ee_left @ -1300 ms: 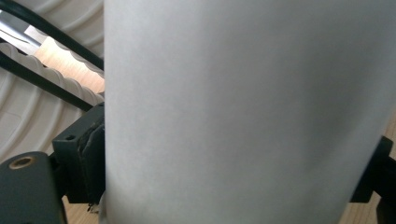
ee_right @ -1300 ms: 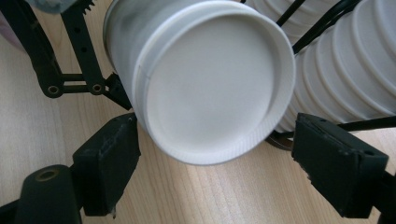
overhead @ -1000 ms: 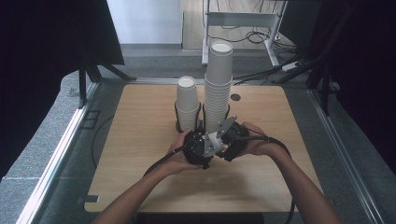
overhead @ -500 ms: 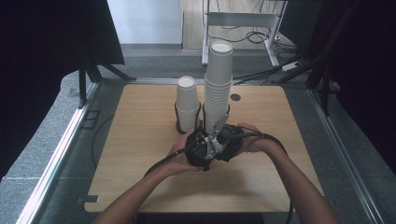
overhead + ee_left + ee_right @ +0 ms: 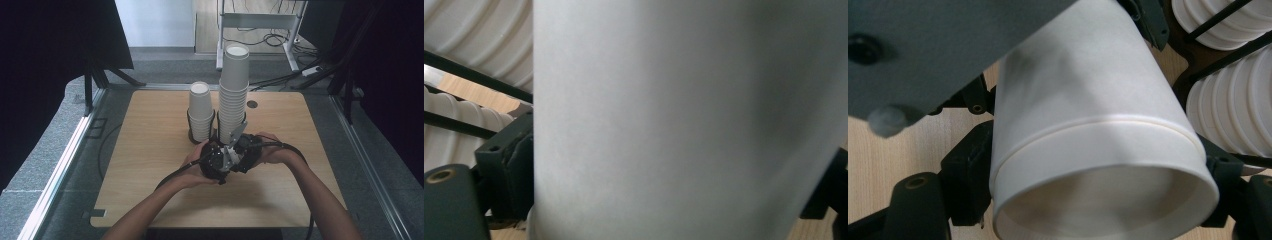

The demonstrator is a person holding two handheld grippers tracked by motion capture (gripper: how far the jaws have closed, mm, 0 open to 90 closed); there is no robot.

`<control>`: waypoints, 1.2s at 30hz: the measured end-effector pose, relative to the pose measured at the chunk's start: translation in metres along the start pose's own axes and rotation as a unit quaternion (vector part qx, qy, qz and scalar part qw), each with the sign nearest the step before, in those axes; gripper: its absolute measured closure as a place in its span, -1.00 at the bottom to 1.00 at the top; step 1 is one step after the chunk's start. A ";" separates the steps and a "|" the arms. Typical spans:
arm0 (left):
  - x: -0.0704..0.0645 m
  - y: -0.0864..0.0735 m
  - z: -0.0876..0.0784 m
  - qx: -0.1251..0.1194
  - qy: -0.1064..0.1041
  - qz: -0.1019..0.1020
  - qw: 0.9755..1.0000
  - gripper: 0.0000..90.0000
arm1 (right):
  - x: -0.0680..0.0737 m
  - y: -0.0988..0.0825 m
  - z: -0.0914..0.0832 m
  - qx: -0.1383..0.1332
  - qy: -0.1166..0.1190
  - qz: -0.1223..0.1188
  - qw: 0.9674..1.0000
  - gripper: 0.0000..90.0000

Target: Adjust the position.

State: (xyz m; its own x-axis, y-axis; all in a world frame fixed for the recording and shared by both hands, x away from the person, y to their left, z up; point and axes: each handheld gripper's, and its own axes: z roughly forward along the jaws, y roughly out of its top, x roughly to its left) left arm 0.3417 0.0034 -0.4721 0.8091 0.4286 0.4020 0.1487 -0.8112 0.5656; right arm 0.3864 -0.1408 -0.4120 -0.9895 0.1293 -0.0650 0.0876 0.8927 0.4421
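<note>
From above, the person's two hands meet near the middle of the wooden desk (image 5: pixel 150 165), just in front of two stacks of white paper cups: a short stack (image 5: pixel 201 112) and a tall stack (image 5: pixel 233 90), each standing in a black wire holder. The left tool (image 5: pixel 216 161) and right tool (image 5: pixel 246 150) sit pressed close together, and what lies between them is hidden by the hands.

Along the left tool, a white cup wall (image 5: pixel 684 120) sits right up against the lens between the black jaws, which have just been opening; whether the pads still press I cannot tell.

Along the right tool, two nested cups (image 5: pixel 1098 150) lie on their side, mouth toward the camera, with the right tool's jaws closed on the outer rim, easing inward.

My read: the pair is being pulled apart, or one cup passed across. Next, the right hand should hold firm while the left lets go or draws off.
</note>
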 end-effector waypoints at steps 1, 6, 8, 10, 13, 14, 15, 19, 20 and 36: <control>0.001 0.000 -0.001 0.001 -0.007 0.000 1.000 -0.88 | 0.000 -0.001 0.000 0.001 -0.002 -0.001 1.000 -0.51; 0.002 -0.003 -0.006 -0.011 -0.009 -0.011 1.000 -0.98 | -0.003 -0.007 -0.001 0.000 -0.008 0.005 1.000 -0.51; 0.003 -0.005 -0.009 -0.021 -0.010 -0.019 1.000 -0.99 | -0.002 -0.009 0.000 -0.003 -0.011 0.008 1.000 -0.51; 0.003 -0.006 -0.012 -0.023 -0.009 -0.020 0.999 -0.99 | -0.003 -0.012 0.001 -0.004 -0.013 0.011 1.000 -0.51; 0.001 -0.008 -0.016 -0.027 -0.002 -0.019 0.999 -0.99 | -0.003 -0.016 0.004 -0.004 -0.016 0.017 1.000 -0.51; 0.000 -0.009 -0.017 -0.031 0.000 -0.020 0.999 -0.99 | -0.003 -0.016 0.005 -0.003 -0.019 0.019 1.000 -0.51; -0.001 -0.010 -0.019 -0.032 0.001 -0.017 0.999 -0.99 | -0.003 -0.017 0.005 -0.005 -0.020 0.019 1.000 -0.51; -0.002 -0.016 -0.029 -0.042 0.003 -0.030 0.999 -0.99 | -0.002 -0.020 0.006 -0.018 -0.025 0.030 0.999 -0.51; -0.001 -0.018 -0.031 -0.049 0.000 -0.037 0.998 -0.99 | -0.002 -0.021 0.006 -0.023 -0.027 0.031 0.999 -0.51; -0.001 -0.037 -0.049 -0.073 -0.020 -0.114 0.991 -0.93 | 0.005 -0.035 0.006 -0.098 -0.057 0.085 0.990 -0.51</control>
State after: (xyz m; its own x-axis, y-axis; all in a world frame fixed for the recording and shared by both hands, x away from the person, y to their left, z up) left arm 0.3081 0.0527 -0.4582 0.7862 0.5753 0.2254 0.2478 -0.6277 0.7380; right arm 0.3796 -0.1689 -0.4335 -0.9419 0.3283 -0.0712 0.2161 0.7542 0.6201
